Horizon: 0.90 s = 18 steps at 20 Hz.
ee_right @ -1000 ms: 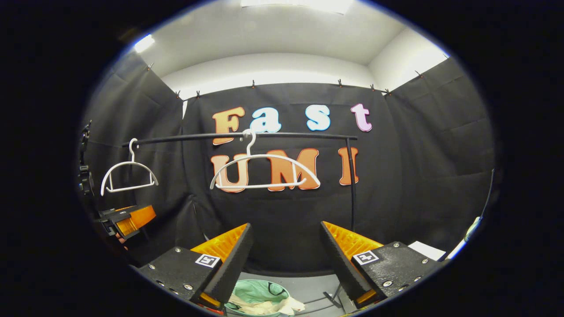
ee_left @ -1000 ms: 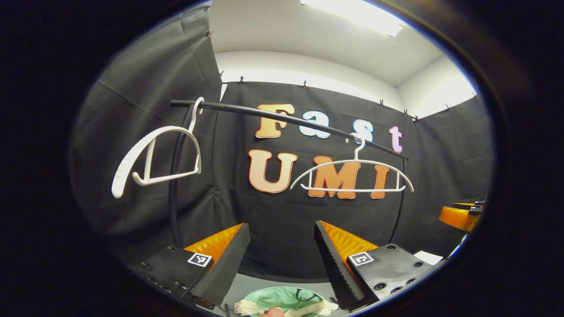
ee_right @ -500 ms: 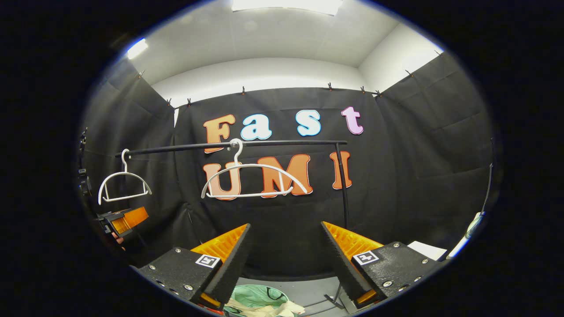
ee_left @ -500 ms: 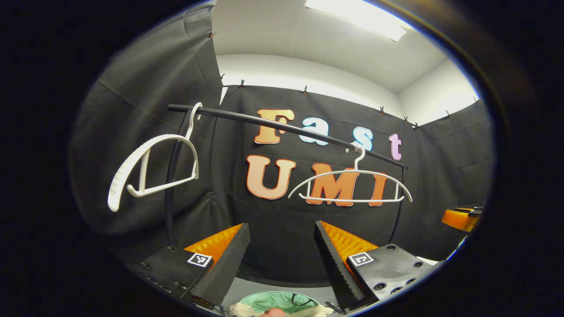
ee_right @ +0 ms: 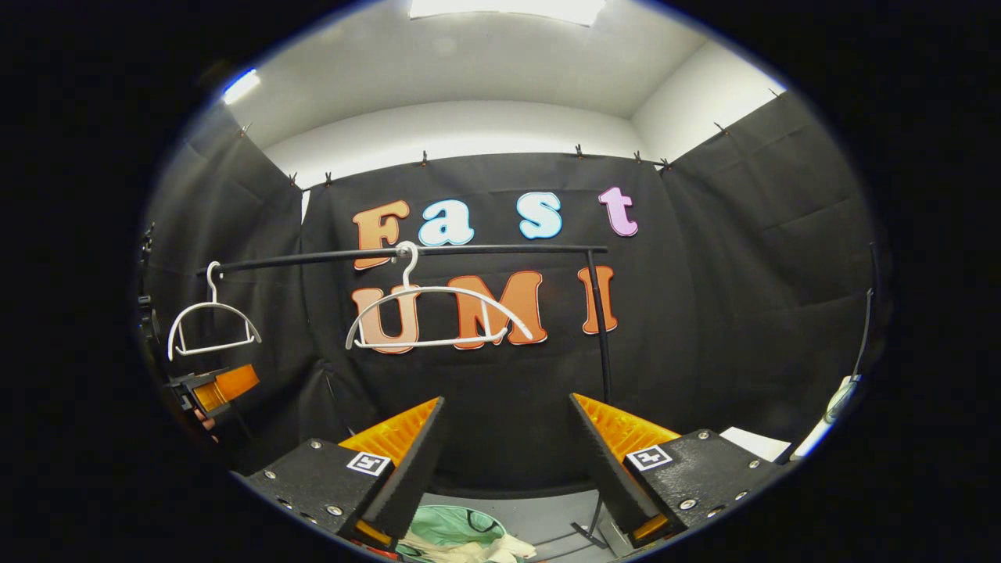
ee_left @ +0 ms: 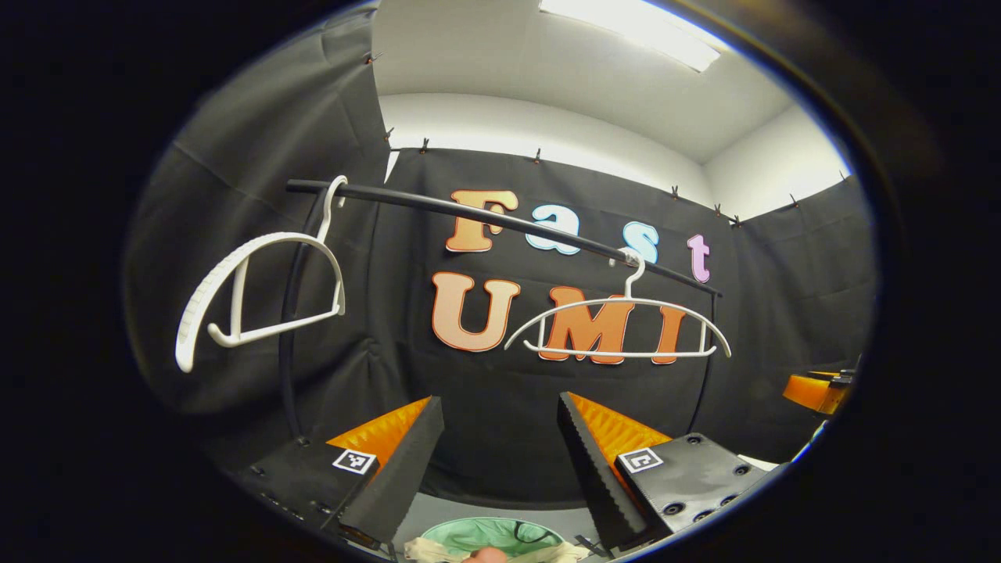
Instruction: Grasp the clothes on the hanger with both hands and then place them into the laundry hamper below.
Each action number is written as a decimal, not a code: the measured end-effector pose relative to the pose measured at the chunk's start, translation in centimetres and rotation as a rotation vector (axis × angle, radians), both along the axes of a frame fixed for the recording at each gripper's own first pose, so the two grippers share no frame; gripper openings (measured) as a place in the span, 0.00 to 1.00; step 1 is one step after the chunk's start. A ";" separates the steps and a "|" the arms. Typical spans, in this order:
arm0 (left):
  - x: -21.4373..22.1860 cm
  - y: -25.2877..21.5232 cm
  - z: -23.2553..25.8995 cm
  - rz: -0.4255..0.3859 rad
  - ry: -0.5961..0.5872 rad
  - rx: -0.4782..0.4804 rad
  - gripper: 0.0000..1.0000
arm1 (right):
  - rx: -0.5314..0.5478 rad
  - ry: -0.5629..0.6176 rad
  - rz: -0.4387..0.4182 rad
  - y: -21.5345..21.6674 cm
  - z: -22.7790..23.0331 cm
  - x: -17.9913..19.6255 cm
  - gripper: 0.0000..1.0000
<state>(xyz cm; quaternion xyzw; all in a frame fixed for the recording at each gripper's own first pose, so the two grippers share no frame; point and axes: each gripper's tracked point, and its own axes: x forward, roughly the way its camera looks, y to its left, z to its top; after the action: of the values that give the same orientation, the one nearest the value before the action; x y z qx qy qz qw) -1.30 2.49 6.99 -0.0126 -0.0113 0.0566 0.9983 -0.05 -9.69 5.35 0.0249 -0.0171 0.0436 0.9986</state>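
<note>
Two bare white hangers hang from a black rail point(ee_left: 500, 223): one at the left end point(ee_left: 258, 293), one toward the right point(ee_left: 618, 328). In the right gripper view the same hangers point(ee_right: 211, 324) point(ee_right: 438, 317) hang on the rail point(ee_right: 469, 251). Below, a pale green hamper point(ee_left: 489, 538) holds cream clothes point(ee_left: 547, 552); it shows again in the right gripper view as the hamper point(ee_right: 438, 528) with clothes point(ee_right: 477, 550). My left gripper point(ee_left: 500, 446) stands open and holds nothing. My right gripper point(ee_right: 504, 446) is open too, holding nothing. The other gripper appears at each view's edge point(ee_left: 817, 391) point(ee_right: 211, 389).
The rail stands on black upright posts point(ee_left: 288, 336) point(ee_right: 600, 328) with a foot point(ee_right: 586, 532) on the grey floor point(ee_right: 547, 520). Black cloth walls close the booth on three sides. A white sheet point(ee_right: 751, 442) lies at the right.
Both views drifted a little: the hangers and rail shifted slightly left in each, and the hamper slid lower. Both grippers stayed open throughout.
</note>
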 end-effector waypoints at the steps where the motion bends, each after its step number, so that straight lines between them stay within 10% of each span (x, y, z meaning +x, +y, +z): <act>1: 0.0 -0.1 0.0 -0.001 0.001 0.001 0.97 | 0.000 0.001 -0.001 -0.1 -0.2 -0.1 0.94; 18: 0.1 0.3 -0.5 0.017 0.012 -0.003 0.97 | -0.007 0.013 0.006 0.1 -0.5 0.2 0.94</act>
<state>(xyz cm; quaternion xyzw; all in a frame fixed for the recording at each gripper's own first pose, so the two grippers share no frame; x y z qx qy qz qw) -1.22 2.75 6.51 -0.0139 -0.0054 0.0654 0.9977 0.14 -9.54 4.88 0.0215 -0.0105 0.0464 0.9986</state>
